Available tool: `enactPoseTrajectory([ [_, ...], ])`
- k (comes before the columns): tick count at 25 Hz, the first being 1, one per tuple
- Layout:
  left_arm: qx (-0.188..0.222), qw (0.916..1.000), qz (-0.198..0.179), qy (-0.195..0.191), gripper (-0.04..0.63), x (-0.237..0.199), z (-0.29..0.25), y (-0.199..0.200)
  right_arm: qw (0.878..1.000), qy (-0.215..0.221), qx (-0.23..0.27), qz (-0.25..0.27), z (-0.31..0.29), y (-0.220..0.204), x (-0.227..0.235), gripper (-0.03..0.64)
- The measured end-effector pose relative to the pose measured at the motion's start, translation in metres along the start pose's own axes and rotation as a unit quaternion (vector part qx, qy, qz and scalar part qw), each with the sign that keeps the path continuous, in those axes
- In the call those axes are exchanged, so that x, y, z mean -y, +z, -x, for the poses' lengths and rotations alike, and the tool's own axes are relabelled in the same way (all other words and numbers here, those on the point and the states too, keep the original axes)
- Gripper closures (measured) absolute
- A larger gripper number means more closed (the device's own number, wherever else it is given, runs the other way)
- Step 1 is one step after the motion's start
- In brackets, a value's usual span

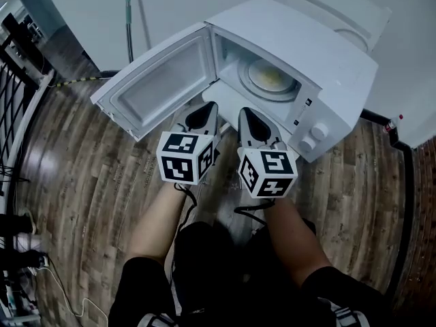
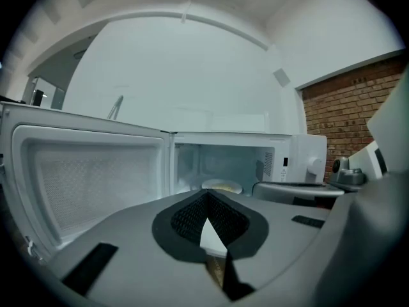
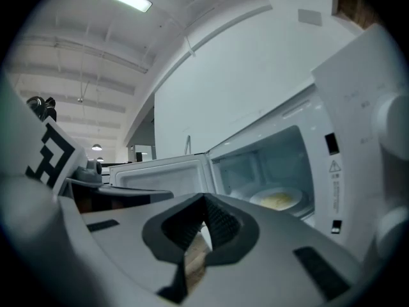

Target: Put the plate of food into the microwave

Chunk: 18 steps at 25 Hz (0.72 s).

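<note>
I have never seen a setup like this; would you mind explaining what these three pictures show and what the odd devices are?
There is no robot here: a person holds a hand-held gripper in each hand. The head view looks down from a camera on the person's head at the left gripper and right gripper, each carrying a marker cube. The other two pictures come from cameras riding on each gripper, looking along its jaws. Ahead stands a white microwave with its door open; the plate of food already sits inside. Both grippers are shut and hold nothing.
</note>
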State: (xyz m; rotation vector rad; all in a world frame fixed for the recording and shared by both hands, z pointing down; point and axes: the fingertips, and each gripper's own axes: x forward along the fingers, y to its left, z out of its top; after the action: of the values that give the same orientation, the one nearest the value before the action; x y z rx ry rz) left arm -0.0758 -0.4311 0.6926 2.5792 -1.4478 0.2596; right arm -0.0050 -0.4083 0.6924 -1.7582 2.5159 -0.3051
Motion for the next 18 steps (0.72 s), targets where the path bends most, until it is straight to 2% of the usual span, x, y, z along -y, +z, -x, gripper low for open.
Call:
enactPoseTrajectory([
  [3, 0.009, 0.9997, 0.022, 0.008, 0.597, -0.012, -0.001, 0.008, 1.0, 0.031, 0.0, 0.003, -0.012, -0.001, -0.014, 0.604],
  [6, 0.007, 0.9991, 0.032, 0.026, 0.597, -0.018, -0.002, 0.024, 0.996, 0.089, -0.017, -0.005, -0.015, 0.009, -0.026, 0.604],
  [9, -0.002, 0.9982, 0.044, 0.041, 0.597, -0.019, 0.008, 0.063, 0.993, 0.096, -0.05, -0.045, -0.01, 0.036, -0.027, 0.604],
  [11, -0.003, 0.9973, 0.058, 0.046, 0.597, -0.02, 0.018, 0.107, 0.993, 0.094, -0.059, -0.04, -0.009, 0.078, -0.033, 0.604],
  [14, -0.001, 0.9962, 0.076, 0.043, 0.597, -0.014, 0.035, 0.193, 0.994, 0.088, -0.059, -0.015, -0.01, 0.162, -0.046, 0.604],
  [18, 0.002, 0.9971, 0.062, 0.045, 0.597, 0.016, 0.066, 0.317, 0.994, 0.087, -0.061, -0.017, -0.003, 0.288, -0.054, 0.604],
])
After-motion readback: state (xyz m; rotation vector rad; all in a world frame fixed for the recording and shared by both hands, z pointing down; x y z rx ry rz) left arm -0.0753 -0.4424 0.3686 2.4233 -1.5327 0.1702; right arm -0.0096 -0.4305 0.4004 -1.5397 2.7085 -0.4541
